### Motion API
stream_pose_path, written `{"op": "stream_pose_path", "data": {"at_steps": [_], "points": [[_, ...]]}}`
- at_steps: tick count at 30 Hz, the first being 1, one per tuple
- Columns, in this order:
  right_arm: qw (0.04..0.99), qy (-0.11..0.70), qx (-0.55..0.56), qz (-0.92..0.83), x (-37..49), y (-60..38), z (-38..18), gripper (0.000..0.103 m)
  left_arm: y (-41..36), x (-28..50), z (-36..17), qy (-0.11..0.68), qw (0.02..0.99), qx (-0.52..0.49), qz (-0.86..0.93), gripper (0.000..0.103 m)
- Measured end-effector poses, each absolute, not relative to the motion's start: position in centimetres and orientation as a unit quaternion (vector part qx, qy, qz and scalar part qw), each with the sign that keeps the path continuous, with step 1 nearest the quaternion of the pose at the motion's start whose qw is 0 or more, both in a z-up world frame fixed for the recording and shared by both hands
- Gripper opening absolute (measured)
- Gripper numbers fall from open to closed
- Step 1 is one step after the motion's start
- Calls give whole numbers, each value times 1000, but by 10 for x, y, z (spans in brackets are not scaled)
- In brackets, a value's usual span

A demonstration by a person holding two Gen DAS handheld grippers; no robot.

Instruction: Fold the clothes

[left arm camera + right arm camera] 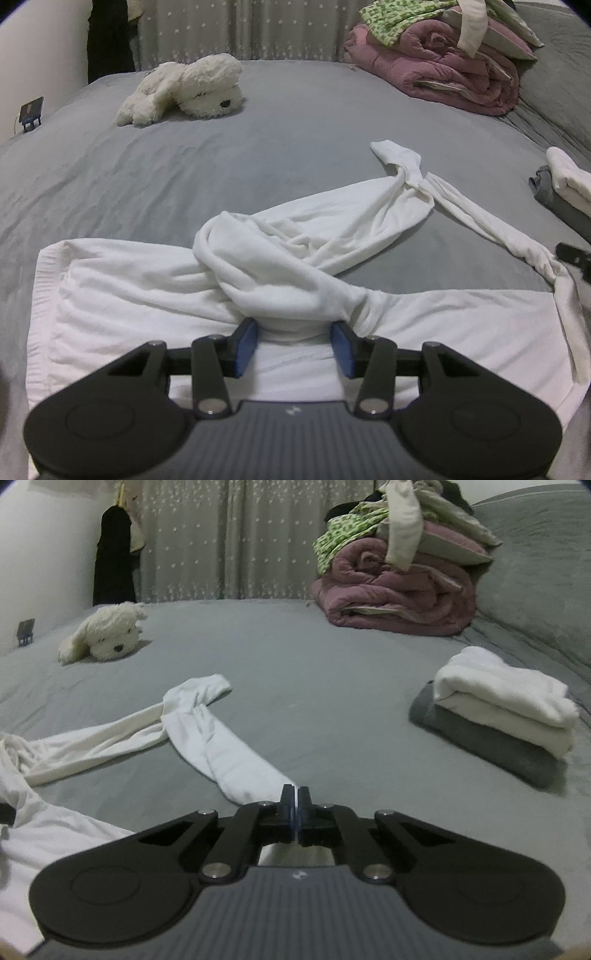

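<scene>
A white long-sleeved garment (155, 295) lies rumpled on the grey bed (184, 177), its sleeves twisted and trailing away. My left gripper (294, 334) is open, its blue pads (246, 345) on either side of a bunched fold at the garment's middle. My right gripper (295, 799) is shut on the end of the garment's white sleeve (229, 760), low over the bed. The right gripper's tip also shows at the right edge of the left wrist view (572, 254).
A stack of folded white and grey clothes (498, 720) sits to the right. A white plush dog (184, 90) lies at the back left. A rolled pink quilt (399, 594) with loose clothes on top stands at the back right, next to grey pillows.
</scene>
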State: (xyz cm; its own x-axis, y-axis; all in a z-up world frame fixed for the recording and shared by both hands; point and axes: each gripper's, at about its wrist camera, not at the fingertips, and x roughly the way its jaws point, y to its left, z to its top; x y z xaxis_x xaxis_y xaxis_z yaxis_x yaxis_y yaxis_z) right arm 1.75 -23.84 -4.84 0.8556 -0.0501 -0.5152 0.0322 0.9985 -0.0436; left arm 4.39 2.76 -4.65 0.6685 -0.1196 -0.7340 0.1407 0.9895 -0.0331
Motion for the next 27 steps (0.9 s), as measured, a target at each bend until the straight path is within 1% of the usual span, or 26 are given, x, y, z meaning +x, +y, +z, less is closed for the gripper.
{"op": "stream_pose_path", "data": {"at_steps": [11, 16, 17, 18, 20, 22, 23, 27], "points": [[964, 261, 3, -41, -10, -275, -34, 0, 22, 39, -49, 389, 918, 37, -70, 47], [958, 282, 47, -20, -16, -296, -36, 1, 19, 36, -45, 386, 920, 36, -58, 47], [956, 288, 62, -11, -16, -299, -37, 5, 18, 35, -44, 385, 920, 34, -58, 47], [953, 292, 76, -1, -16, -302, -37, 14, 16, 34, -42, 384, 921, 30, -61, 47], [949, 299, 98, 14, -14, -305, -39, 17, 12, 30, -38, 379, 923, 23, -67, 47], [946, 304, 113, 24, -12, -306, -40, 26, 4, 26, -36, 373, 924, 24, -78, 47], [945, 304, 115, 26, -11, -305, -41, 32, -1, 25, -35, 371, 925, 25, -85, 47], [943, 306, 129, 36, -3, -300, -42, 33, -18, 19, -34, 365, 924, 30, -110, 47]]}}
